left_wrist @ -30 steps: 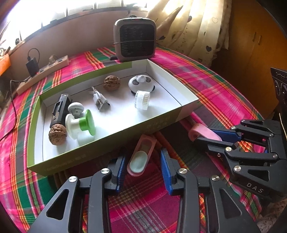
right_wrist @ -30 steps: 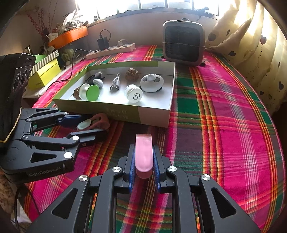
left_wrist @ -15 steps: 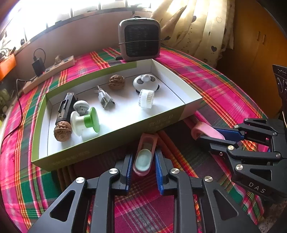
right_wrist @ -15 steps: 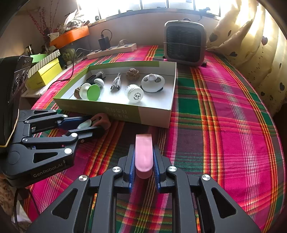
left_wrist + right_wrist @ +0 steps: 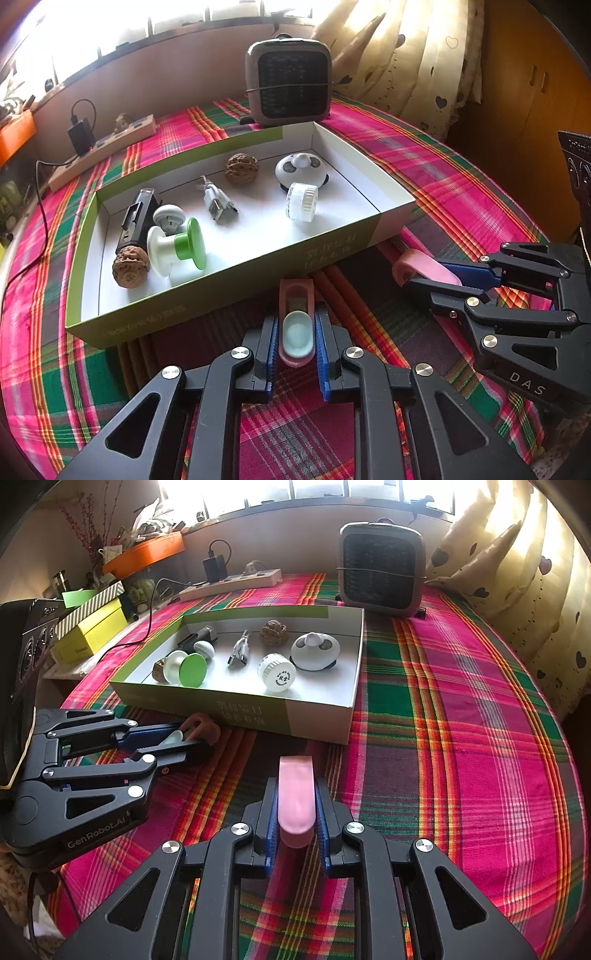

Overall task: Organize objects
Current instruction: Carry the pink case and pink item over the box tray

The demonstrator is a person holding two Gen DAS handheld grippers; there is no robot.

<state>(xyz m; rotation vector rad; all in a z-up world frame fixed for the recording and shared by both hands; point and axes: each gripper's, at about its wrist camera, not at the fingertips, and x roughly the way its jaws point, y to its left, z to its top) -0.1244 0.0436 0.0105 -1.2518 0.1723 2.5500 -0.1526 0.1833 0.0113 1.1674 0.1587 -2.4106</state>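
both grippers low over the plaid cloth [image 5: 461,709], just on the near side of the open box [image 5: 354,236]. left gripper [image 5: 295,343] has its jaws pinched onto the pink case base [image 5: 295,317]; right gripper [image 5: 296,812] has its jaws pinched onto the pink lid [image 5: 296,794].

step in hand, as i read it: the two halves look like one small case, to be joined or dropped in the box. which of the two i cannot tell.

- if joining: bring the lid over the base with long axes lined up, rounded ends matching, then press straight together; a skewed meeting would likely jam or pop a half out of the pads.
- if boxing: lift clear of the near wall first, since both pieces sit close below its edge.
- free floor in the box lies near the right end, right of the white ribbed cap [image 5: 303,201].

look of the thing: base is an oblong pink shell, open side up, with a pale mint oval insert inside. lid is a smooth, paler pink oblong, rounded at the near end, closed face up. both small, hard-looking and slick, so a light grip may slip.
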